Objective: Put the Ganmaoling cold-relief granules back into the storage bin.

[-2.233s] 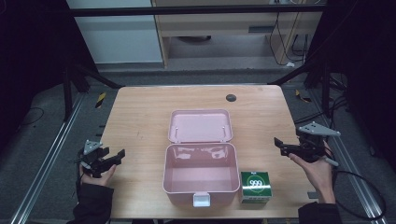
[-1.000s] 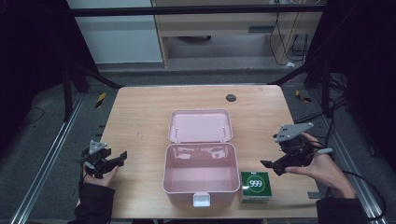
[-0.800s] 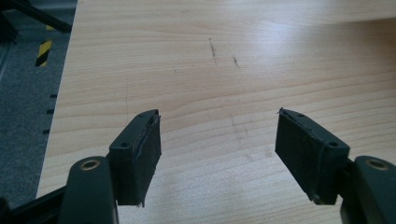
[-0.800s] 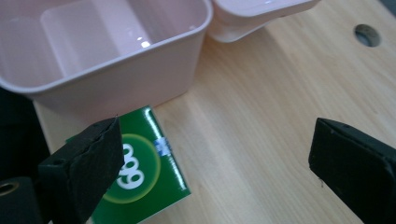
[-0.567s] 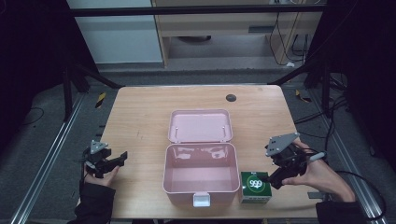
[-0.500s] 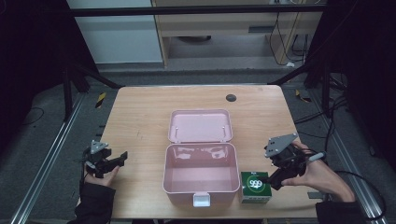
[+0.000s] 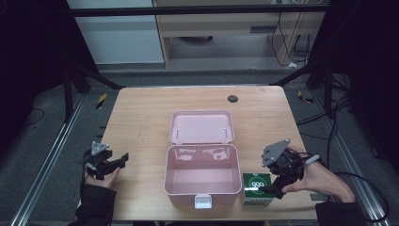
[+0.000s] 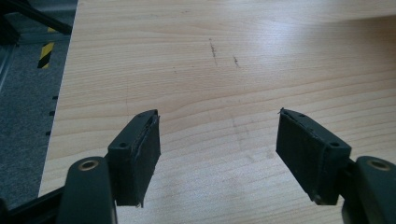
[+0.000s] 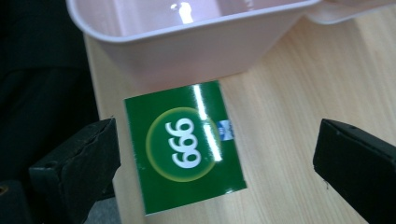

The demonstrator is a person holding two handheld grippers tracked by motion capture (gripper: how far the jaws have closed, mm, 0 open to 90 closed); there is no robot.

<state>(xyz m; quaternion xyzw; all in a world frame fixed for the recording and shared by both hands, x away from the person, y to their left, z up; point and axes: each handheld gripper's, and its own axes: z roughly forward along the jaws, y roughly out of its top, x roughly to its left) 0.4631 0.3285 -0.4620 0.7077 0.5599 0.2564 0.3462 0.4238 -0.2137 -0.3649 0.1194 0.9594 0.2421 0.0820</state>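
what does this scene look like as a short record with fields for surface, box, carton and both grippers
surface: light wooden table
box: open pink plastic box, nothing visible inside, lid laid back flat
carton: small green carton marked 999, on the table beside the box's right wall
right gripper: right gripper open, jaws either side of the carton, not touching it
left gripper: left gripper open over bare wood near the table's left edge

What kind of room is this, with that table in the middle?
Probably a lab or recording workspace, not a home. A bare light wooden table stands within a dark metal frame, loose cables trail across the grey floor, and a person's hands hold black tongs.
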